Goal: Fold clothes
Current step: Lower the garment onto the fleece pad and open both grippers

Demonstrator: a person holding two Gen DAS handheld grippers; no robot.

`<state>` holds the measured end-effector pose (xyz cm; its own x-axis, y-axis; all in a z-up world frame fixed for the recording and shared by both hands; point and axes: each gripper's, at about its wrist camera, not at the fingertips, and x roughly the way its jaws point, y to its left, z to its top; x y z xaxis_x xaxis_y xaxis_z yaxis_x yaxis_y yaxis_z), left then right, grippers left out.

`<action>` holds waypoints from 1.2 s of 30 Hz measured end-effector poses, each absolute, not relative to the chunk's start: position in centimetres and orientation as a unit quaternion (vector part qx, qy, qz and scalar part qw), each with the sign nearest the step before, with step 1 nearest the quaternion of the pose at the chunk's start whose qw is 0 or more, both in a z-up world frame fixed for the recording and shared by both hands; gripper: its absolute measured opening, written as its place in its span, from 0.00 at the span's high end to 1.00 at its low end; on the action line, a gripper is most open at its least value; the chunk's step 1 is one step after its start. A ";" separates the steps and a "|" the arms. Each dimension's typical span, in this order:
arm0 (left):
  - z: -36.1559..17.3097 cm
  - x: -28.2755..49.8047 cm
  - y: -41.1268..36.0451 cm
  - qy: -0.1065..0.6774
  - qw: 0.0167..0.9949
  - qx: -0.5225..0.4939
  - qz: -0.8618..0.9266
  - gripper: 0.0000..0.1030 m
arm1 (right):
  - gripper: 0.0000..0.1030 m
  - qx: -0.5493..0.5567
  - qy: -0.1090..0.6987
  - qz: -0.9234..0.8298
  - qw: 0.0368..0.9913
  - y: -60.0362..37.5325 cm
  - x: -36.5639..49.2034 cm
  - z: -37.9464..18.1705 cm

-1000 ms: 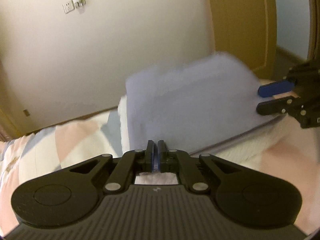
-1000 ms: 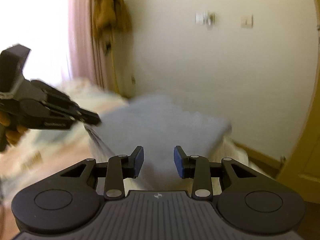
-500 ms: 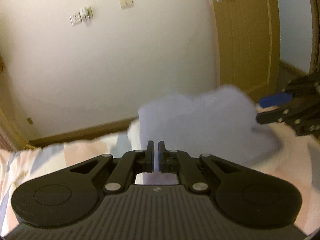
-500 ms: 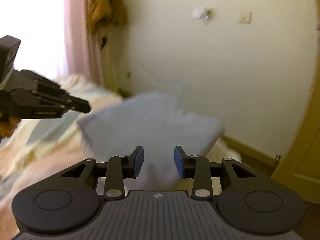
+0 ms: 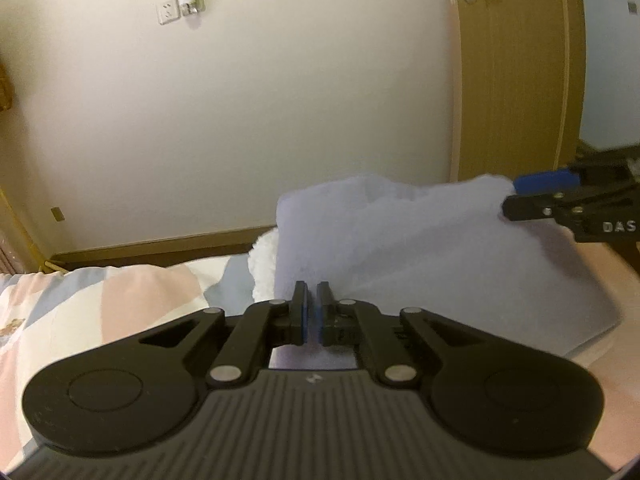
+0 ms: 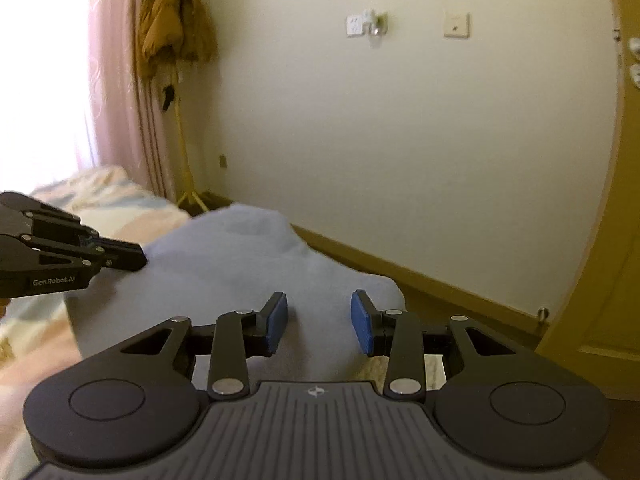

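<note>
A folded pale lavender-blue garment (image 5: 420, 248) lies on the bed; it also shows in the right wrist view (image 6: 248, 268). My left gripper (image 5: 311, 312) has its jaws nearly closed at the garment's near edge, and whether cloth is pinched between them is hard to see. In the right wrist view it (image 6: 138, 258) reaches in from the left, touching the garment's left side. My right gripper (image 6: 319, 322) is open, its blue pads apart over the garment's near part. In the left wrist view it (image 5: 516, 196) sits at the garment's far right corner.
A white fluffy cloth (image 5: 264, 264) peeks out beside the garment. The bed has a pastel patchwork cover (image 5: 120, 304). A cream wall with sockets (image 5: 168, 10), a wooden door (image 5: 516, 80), a pink curtain (image 6: 116, 80) and a coat stand with a brown jacket (image 6: 172, 28) surround it.
Both views have tilted upward, so the garment sits lower in frame. The left gripper stays nearly shut at the garment's edge and the right gripper stays open.
</note>
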<state>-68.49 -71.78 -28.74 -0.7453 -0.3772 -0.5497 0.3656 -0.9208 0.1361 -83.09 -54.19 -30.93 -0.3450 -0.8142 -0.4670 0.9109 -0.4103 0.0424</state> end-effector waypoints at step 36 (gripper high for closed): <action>-14.8 -57.3 -53.9 0.219 0.422 0.433 -0.766 0.28 | 0.11 0.374 0.116 -0.763 0.514 -41.2 -73.7 -16.7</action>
